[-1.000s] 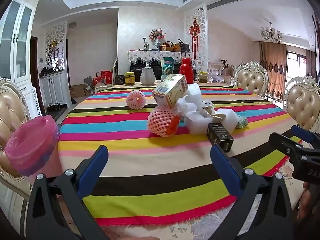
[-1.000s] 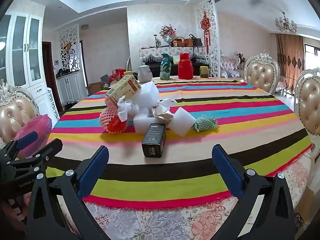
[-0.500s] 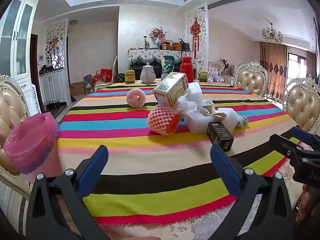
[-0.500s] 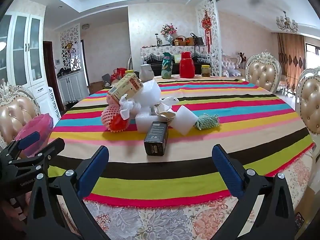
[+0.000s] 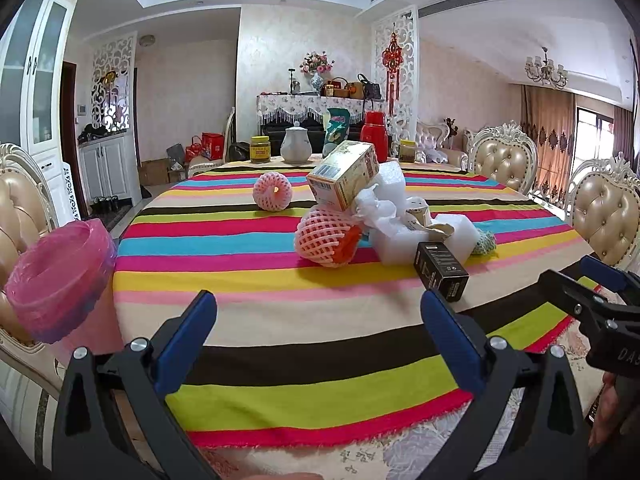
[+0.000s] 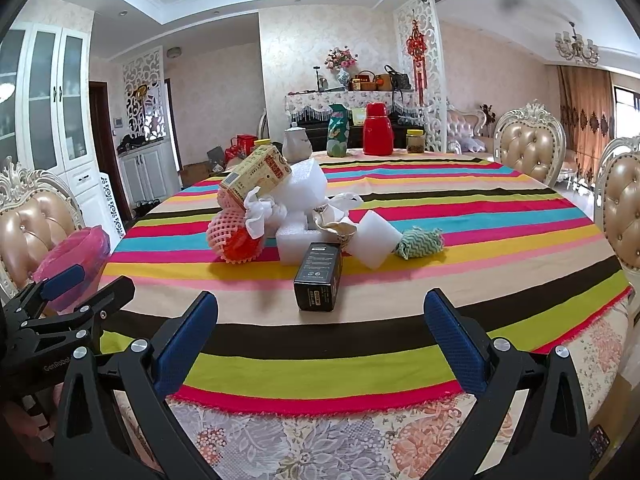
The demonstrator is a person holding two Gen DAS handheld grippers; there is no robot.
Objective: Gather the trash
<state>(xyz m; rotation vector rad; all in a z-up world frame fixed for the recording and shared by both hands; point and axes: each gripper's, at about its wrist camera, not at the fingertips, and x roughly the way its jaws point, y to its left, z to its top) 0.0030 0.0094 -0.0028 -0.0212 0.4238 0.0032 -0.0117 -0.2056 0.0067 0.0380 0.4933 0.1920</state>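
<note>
Hovering level at the table edge point(image 6: 400, 396), both grippers' fingers point(image 5: 188, 336) point(image 6: 452, 340) spread wide, empty.

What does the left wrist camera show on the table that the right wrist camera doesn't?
Only the left wrist view shows the lone foam-netted fruit behind the pile. Only the right wrist view shows the whole green zigzag cloth; the left view shows just a sliver. Both show the black box, the yellow carton, the pink-lined bin, and both grippers, left and right, open and empty.

Rainbow-striped tablecloth point(image 6: 460, 216), black box point(image 6: 319, 276), pink-lined bin point(image 5: 56, 280), green zigzag cloth point(image 6: 418, 243)
</note>
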